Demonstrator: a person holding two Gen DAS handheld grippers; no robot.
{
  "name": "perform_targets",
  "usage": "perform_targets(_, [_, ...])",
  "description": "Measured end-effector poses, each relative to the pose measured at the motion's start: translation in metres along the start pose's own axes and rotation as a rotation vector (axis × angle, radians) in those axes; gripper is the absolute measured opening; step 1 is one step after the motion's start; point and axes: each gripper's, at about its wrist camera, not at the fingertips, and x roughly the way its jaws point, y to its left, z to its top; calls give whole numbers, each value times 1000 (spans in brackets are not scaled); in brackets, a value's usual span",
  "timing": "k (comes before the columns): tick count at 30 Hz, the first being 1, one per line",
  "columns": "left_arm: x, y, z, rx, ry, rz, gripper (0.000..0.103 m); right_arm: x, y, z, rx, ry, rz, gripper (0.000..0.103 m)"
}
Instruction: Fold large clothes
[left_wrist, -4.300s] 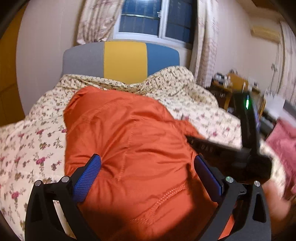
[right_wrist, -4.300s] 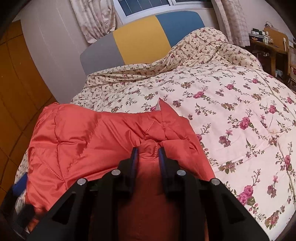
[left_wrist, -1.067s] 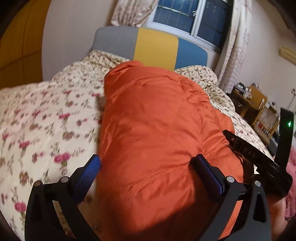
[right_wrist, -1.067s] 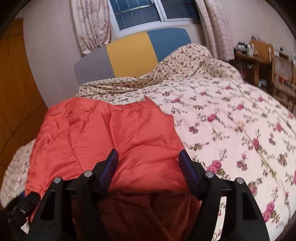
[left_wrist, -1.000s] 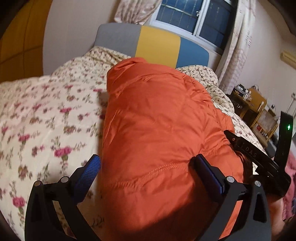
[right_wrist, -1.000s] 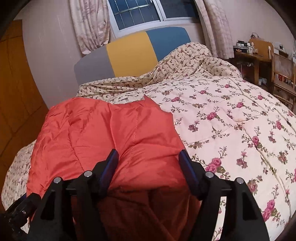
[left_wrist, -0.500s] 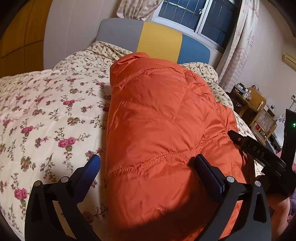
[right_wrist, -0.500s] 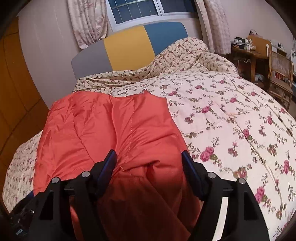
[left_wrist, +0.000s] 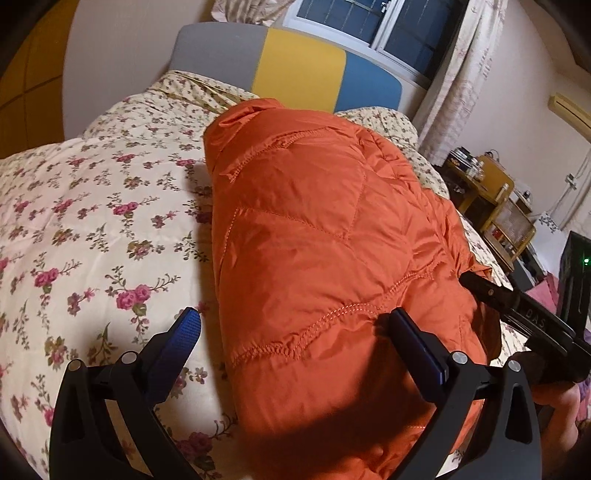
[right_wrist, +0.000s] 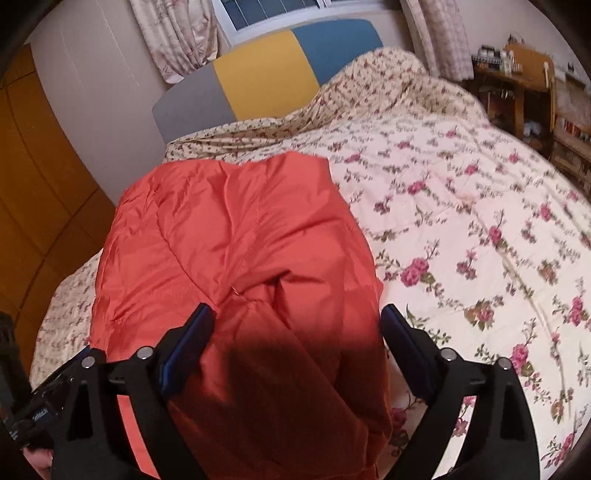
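Lying lengthwise on the floral quilt (left_wrist: 92, 229), the orange padded jacket (left_wrist: 314, 236) runs from the foot edge of the bed up toward the striped headboard (left_wrist: 295, 70), its far end stopping short of the rumpled bedding there. It looks already folded into a long, thick bundle, so the next fold is probably across that long axis.

The left gripper (left_wrist: 295, 332) is spread wide; its left pad hangs over bare quilt while its right pad sits against the jacket's near end, nothing pinched. The right gripper (right_wrist: 295, 328) has its jaws opening, the bundle's near end bulging up between them without being squeezed; its right pad stands at the jacket's right edge.

Both grippers sit at the same near end, left one toward the bundle's left side, right one toward its right, neither clearly nearer. The far end lies straight ahead of both, so the coming move likely means regripping the near corners and carrying them forward.
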Motion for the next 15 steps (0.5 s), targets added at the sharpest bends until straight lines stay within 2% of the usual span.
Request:
perform_targets(3, [5,7,2,-25,41,-62,100,8,-13,2,57,47,66,94])
perform_targets(8, [20,22,1,-137,129,-183,100,23,-19,7,55,103,126,96])
perform_targets(12, [26,20,1,-145,141,-206,100,41,-34,11,132,179,240,96])
perform_targets(15, [30,16,1,-129,146,-211,100,43,-38,11,139,180,282,93])
